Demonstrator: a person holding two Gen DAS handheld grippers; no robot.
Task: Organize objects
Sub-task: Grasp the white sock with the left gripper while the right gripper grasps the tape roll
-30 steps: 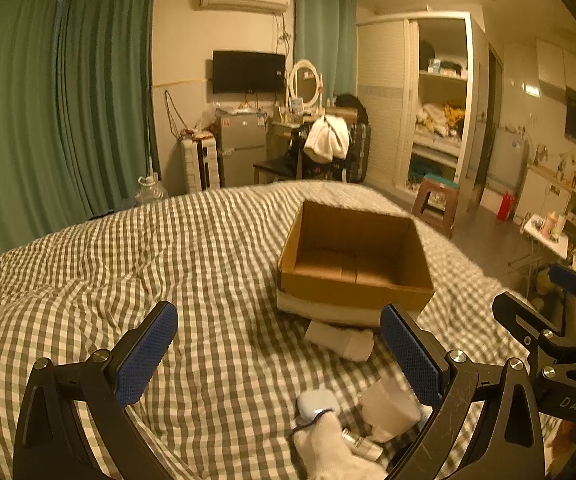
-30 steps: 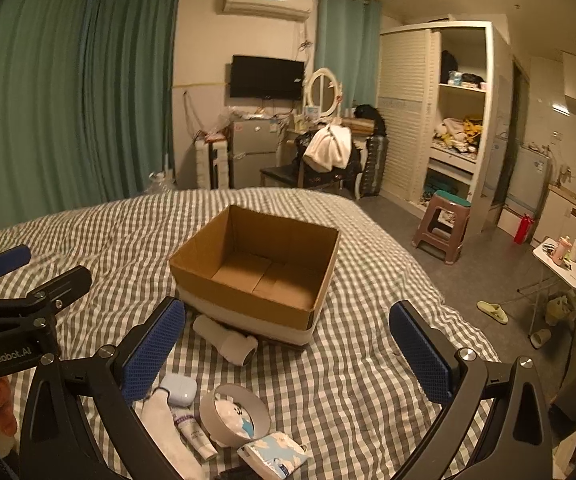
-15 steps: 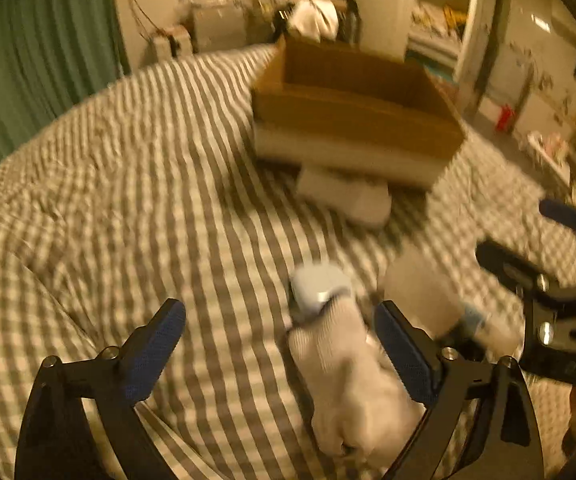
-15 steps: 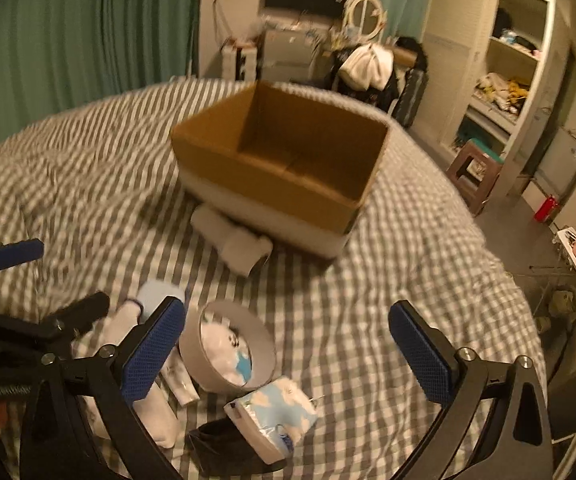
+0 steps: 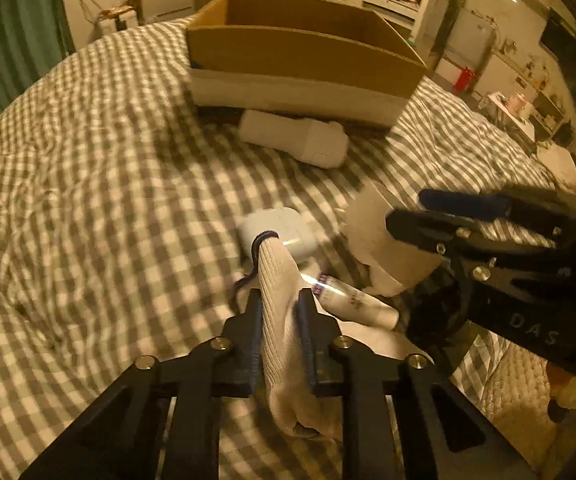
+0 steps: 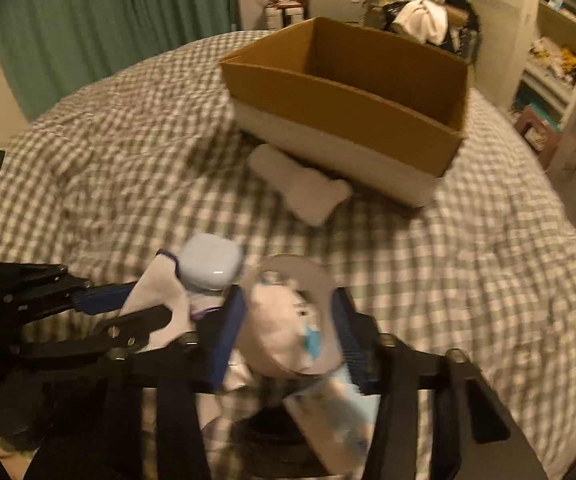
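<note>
My left gripper (image 5: 279,300) is shut on a white sock (image 5: 278,320) lying on the checked bedspread; it also shows in the right wrist view (image 6: 156,292). My right gripper (image 6: 288,312) is shut around a roll of tape (image 6: 292,320), which shows in the left wrist view (image 5: 384,240) too. An open cardboard box (image 5: 300,52) (image 6: 344,92) stands further back on the bed. A rolled white sock (image 5: 296,140) (image 6: 300,188) lies against its front. A pale earbud case (image 5: 280,228) (image 6: 212,264) and a small tube (image 5: 352,300) lie between the grippers.
A tissue packet (image 6: 340,400) and a dark item (image 6: 272,432) lie under the right gripper. The checked bedspread (image 5: 88,200) spreads to the left. Furniture, a wardrobe (image 6: 560,60) and green curtains (image 6: 108,20) stand beyond the bed.
Both grippers came down to the objects and shut: the left on the white sock, the right on the tape roll. Both were open half a second ago.
</note>
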